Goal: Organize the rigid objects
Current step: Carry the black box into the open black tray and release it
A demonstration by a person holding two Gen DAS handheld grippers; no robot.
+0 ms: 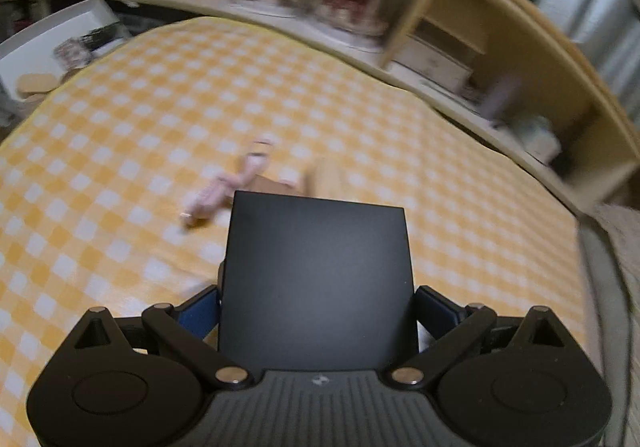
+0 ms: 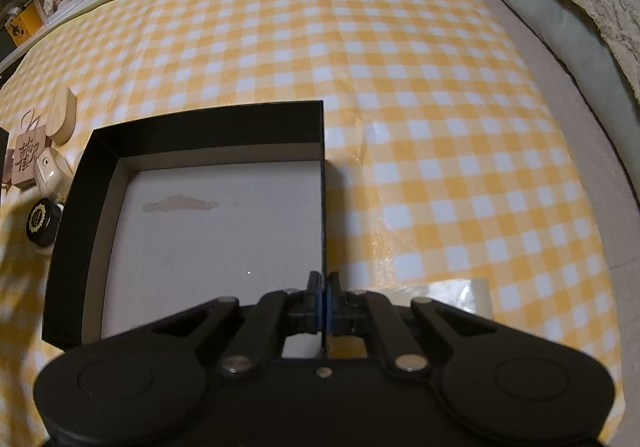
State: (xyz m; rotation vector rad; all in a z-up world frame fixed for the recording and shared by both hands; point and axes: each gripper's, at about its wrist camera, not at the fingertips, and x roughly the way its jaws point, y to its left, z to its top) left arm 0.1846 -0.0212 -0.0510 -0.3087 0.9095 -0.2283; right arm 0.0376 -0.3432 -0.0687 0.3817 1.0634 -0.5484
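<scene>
The left tongs [image 1: 318, 299] gripped a flat black box [image 1: 316, 279] above the checkered surface [image 1: 360, 119], while the right tongs [image 2: 322, 287] pinched the open black box's wall [image 2: 323, 183].

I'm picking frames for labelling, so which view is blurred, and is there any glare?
Left wrist view: motion blur smears the shelf and the small things on the checked cloth; only the black box in the left gripper is sharp. Right wrist view: mostly crisp, with glare on the cloth beside the open box; its far left edge smears.
</scene>
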